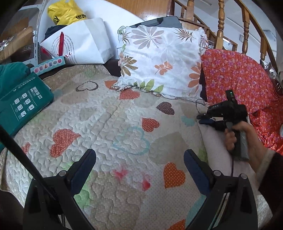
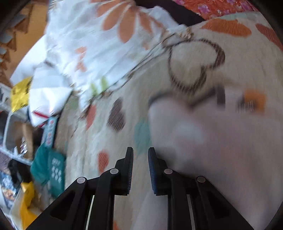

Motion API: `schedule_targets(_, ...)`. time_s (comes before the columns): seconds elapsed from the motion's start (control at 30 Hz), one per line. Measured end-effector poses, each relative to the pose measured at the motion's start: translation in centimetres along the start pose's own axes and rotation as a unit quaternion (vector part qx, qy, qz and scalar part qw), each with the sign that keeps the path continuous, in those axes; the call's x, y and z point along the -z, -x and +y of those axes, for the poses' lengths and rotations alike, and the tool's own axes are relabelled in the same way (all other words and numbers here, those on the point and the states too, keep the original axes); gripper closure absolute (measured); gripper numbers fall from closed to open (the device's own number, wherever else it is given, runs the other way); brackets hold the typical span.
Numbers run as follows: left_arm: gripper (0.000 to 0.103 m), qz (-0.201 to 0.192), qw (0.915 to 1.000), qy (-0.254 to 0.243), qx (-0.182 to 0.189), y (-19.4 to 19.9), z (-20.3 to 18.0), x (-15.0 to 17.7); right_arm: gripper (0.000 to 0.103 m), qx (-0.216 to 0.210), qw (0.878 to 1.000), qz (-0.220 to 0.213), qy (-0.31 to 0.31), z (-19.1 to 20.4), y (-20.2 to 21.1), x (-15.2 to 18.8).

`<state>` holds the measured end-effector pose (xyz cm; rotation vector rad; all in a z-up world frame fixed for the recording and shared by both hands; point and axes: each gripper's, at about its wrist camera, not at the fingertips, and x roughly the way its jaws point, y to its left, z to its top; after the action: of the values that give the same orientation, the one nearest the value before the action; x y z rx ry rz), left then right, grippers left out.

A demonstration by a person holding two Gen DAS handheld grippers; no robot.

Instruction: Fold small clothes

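Observation:
A small pale pink garment [image 1: 219, 150] lies on the heart-patterned quilt [image 1: 109, 123] at the right. In the right wrist view the garment [image 2: 212, 141] is blurred and fills the right side. My left gripper [image 1: 139, 155] is wide open and empty above the quilt. My right gripper [image 1: 205, 119], held in a hand, hovers over the garment's far edge. In its own view the right gripper [image 2: 140, 159] has its jaws narrowly apart with nothing between them, at the garment's left edge.
A floral pillow [image 1: 159, 58] leans at the back. An orange floral cloth [image 1: 238, 79] covers the right. A green box [image 1: 23, 104], a white paper bag [image 1: 83, 44] and a yellow bag [image 1: 65, 12] sit at the left. A wooden railing [image 1: 221, 23] stands behind.

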<state>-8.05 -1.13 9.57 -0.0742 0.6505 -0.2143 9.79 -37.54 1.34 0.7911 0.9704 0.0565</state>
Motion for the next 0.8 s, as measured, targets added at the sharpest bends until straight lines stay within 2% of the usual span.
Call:
schedule_targets(0.13, 0.004, -0.011, 0.9997, -0.017, -0.012, 0.0, -0.6, -0.2, 0.083, 0.036, 0.998, -0.040, -0.015, -0.9, 1.1, -2.4)
schedule_targets(0.17, 0.004, -0.016, 0.9995, -0.023, -0.014, 0.2, -0.8, -0.2, 0.079, 0.047, 0.997, -0.061, -0.010, -0.8, 2.5, -2.5)
schedule_targets(0.2, 0.004, -0.018, 0.9994, -0.027, -0.015, 0.3, -0.9, -0.3, 0.073, 0.046, 0.997, -0.069, -0.007, -0.8, 3.3, -2.4)
schedule_targets(0.27, 0.004, -0.025, 0.9990, -0.034, -0.017, 0.7, -1.1, -0.3, 0.071, 0.026, 0.997, -0.077, -0.004, -1.2, 5.8, -1.4)
schedule_targets(0.37, 0.003, -0.043, 0.9983, -0.037, -0.015, 1.4, -1.2, -0.3, 0.070, -0.009, 0.998, -0.068, 0.002, -2.0, 9.9, 2.8)
schedule_targets(0.5, 0.000, -0.082, 0.9952, -0.051, -0.013, 2.9, -1.6, -0.2, 0.065, -0.017, 0.999, -0.046, 0.001, -4.6, 14.5, 10.8)
schedule_targets(0.53, 0.000, -0.087, 0.9947, -0.053, -0.007, 3.3, -1.8, -0.2, 0.065, -0.004, 0.999, -0.043, -0.004, -5.5, 15.5, 12.5)
schedule_targets(0.6, 0.000, -0.096, 0.9940, -0.052, 0.005, 4.1, -2.1, -0.2, 0.065, 0.053, 0.997, -0.047, -0.002, -7.5, 17.6, 15.6)
schedule_targets(0.67, 0.000, -0.094, 0.9940, -0.055, 0.017, 5.0, -2.6, 0.1, 0.064, 0.120, 0.990, -0.069, -0.002, -9.2, 20.2, 17.8)
schedule_targets(0.7, 0.000, -0.084, 0.9943, -0.060, 0.025, 5.4, -3.1, 0.3, 0.059, 0.155, 0.984, -0.086, -0.003, -9.7, 21.8, 18.8)
schedule_targets(0.8, 0.000, -0.068, 0.9946, -0.074, 0.028, 6.3, -4.4, 1.2, 0.058, 0.165, 0.978, -0.125, -0.005, -9.9, 25.3, 21.7)
